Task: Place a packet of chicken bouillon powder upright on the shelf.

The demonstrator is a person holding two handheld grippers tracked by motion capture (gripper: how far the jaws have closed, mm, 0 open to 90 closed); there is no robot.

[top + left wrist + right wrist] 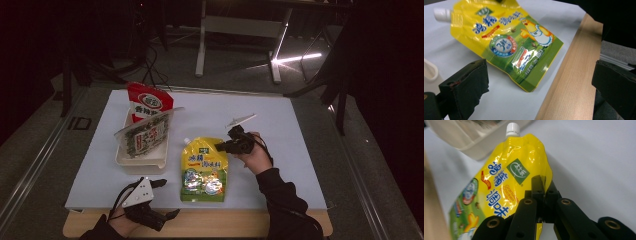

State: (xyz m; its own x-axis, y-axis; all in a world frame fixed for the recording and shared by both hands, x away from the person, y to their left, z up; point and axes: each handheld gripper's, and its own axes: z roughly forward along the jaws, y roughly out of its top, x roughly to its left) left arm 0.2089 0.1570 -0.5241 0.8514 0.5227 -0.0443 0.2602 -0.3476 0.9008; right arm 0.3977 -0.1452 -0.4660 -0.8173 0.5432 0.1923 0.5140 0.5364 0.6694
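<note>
Partly hidden by the right gripper's (pixel 543 192) own black linkage, the pinch point is hard to see, yet its jaws are closed tight on the upper edge of the yellow pouch (pixel 204 167), beside the white cap (pixel 513 129). That pouch lies on the white sheet (pixel 280 130), right of the tray (pixel 140 162). Nearer the table edge, the left gripper (pixel 159 197) hangs wide open, holding nothing, just left of the pouch's lower corner.
</note>
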